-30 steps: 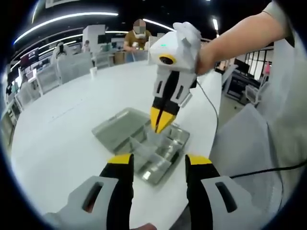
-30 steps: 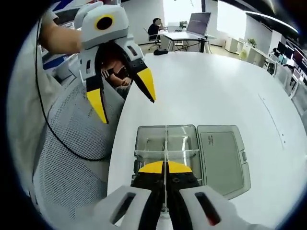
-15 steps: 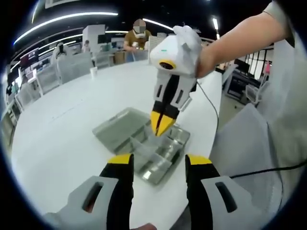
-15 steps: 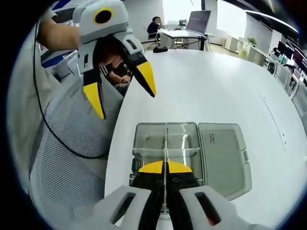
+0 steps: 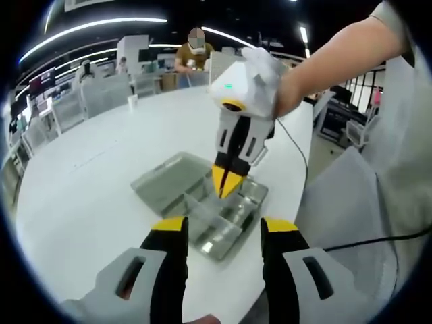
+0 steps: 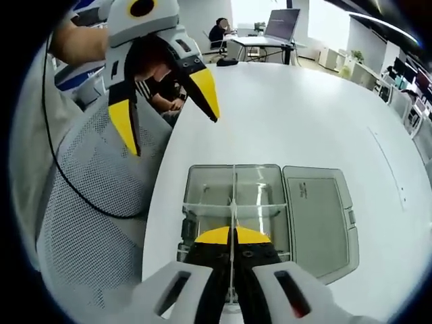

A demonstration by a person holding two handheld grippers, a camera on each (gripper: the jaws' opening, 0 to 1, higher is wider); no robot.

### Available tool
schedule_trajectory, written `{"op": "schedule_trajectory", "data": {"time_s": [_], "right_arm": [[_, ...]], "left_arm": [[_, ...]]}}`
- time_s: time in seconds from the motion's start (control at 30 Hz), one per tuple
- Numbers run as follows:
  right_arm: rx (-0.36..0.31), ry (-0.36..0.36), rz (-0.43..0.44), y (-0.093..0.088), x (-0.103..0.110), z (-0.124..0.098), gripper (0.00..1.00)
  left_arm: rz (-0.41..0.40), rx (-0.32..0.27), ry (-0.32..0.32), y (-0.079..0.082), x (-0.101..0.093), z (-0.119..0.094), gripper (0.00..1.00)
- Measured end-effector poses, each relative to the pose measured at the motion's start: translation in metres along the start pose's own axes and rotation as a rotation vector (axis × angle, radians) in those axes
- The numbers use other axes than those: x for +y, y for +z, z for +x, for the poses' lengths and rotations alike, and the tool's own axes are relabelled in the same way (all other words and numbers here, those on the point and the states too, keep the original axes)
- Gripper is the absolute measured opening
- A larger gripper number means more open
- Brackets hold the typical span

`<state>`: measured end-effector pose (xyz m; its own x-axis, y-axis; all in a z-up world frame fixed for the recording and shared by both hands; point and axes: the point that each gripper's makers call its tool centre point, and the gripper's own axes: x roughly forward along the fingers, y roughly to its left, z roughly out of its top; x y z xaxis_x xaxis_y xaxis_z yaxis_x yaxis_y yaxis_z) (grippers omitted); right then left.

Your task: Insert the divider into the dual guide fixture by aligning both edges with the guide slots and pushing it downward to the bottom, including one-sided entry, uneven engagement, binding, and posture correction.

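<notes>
Thin clear divider (image 6: 233,202) held on edge, running straight out from the right gripper (image 6: 232,237) along the view's midline, over the middle of the clear compartment box (image 6: 202,185) that serves as the guide fixture. Long axis in line with the box's central partition, lower edge apparently at or just inside the slots; depth of engagement too fine to tell. Right gripper jaws pinched tight on the divider's near end, directly above the box in the left gripper view (image 5: 226,185). Left gripper (image 6: 165,101) spread wide, holding nothing, well off to the side, near the table (image 6: 304,108) edge; right hand clearly nearer. Next push judged straight down. Against a second ago: right gripper lower, closer to the box; left gripper raised slightly.
</notes>
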<state>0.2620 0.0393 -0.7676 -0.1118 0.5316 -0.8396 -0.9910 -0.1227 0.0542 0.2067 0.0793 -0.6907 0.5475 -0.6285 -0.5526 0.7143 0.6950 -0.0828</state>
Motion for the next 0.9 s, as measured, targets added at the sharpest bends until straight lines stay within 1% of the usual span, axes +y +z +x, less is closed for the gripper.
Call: {"op": "schedule_trajectory", "data": {"time_s": [0.9], "right_arm": [[0.093,-0.007,-0.039,-0.011,0.003,0.014,0.0]], "left_arm": [[0.0,-0.003,0.002,0.001,0.003,0.0,0.41]]}}
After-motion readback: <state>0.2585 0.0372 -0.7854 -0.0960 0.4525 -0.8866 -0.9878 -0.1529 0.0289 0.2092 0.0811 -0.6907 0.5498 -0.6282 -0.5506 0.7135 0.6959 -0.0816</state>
